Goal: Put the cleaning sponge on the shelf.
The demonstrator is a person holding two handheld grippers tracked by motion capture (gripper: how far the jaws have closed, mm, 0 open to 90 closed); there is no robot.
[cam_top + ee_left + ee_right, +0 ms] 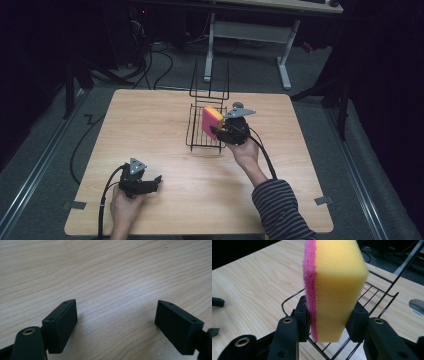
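Sponge (337, 290) clamped upright in right tongs (220, 131), long axis vertical, held just over wire rack (199, 137) on desk (165, 175). Left tongs (150, 182) released, empty, well apart.

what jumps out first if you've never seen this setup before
The bright yellow and pink sponge stands out first, pinched on edge in the right gripper just over the black wire rack near the middle of the wooden table. Next comes the left gripper, jaws wide apart with nothing between them, resting low at the table's near left side.
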